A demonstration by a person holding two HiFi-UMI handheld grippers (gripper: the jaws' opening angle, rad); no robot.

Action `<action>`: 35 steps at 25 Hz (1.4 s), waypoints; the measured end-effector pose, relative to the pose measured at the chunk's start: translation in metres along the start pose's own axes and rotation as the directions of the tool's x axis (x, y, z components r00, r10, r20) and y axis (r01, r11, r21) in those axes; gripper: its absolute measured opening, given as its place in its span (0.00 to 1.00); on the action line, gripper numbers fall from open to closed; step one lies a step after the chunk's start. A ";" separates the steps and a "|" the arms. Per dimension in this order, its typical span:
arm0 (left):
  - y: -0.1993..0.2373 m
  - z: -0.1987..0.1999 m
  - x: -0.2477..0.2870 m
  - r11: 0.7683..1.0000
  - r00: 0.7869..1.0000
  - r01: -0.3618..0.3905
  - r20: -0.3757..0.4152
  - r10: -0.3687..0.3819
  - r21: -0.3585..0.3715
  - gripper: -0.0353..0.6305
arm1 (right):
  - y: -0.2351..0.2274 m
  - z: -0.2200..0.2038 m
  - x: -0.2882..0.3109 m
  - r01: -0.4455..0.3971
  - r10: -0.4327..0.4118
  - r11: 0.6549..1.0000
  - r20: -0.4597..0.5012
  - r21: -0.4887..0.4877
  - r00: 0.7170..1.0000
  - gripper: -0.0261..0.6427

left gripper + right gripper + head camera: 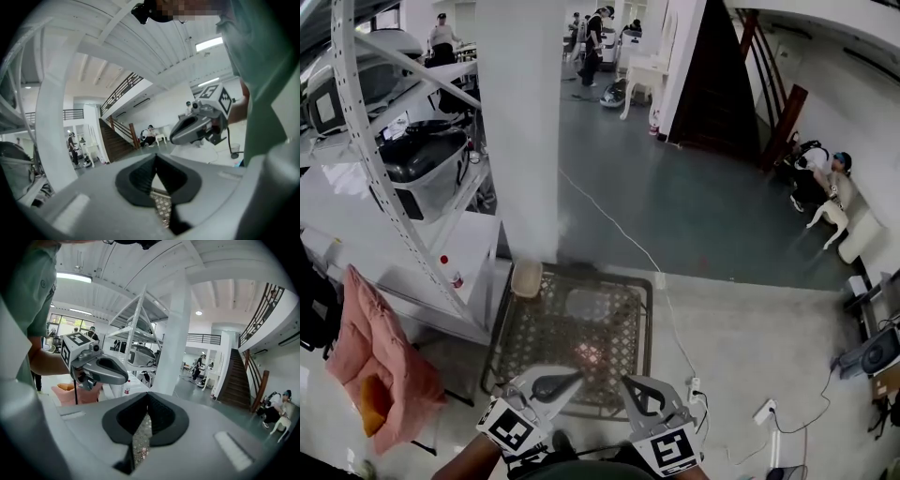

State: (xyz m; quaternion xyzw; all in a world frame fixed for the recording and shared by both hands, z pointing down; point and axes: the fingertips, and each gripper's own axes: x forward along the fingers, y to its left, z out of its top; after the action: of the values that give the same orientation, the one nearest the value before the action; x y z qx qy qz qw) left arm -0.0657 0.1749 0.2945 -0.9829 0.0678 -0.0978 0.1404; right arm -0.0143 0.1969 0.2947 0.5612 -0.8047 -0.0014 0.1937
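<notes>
Mat is lying under left hand-held gripper and right hand-held gripper, both closed on nothing; the cable alongside could snag feet.

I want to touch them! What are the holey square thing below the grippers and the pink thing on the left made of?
The lattice panel looks like woven cane or wire: an open, regular mesh, matte and brownish. I can't tell which of the two it is. The pink cloth looks like soft fabric, because it droops in loose folds.
</notes>
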 end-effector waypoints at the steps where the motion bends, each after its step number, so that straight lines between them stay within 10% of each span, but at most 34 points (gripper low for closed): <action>1: 0.003 -0.002 0.002 1.000 1.000 0.000 0.002 0.000 -0.003 0.06 | -0.002 0.000 0.002 0.000 0.000 1.000 -0.004 -0.002 1.000 0.05; 35: 0.115 -0.057 0.101 0.944 0.937 -0.318 -0.184 0.298 -0.090 0.06 | -0.122 -0.029 0.139 -0.359 0.359 0.933 0.005 -0.022 0.933 0.05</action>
State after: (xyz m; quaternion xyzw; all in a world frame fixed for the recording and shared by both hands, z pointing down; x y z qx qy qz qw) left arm 0.0079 0.0345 0.3320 -0.9550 0.2382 -0.1527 0.0893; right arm 0.0638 0.0319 0.3375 0.4028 -0.8944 0.0232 0.1931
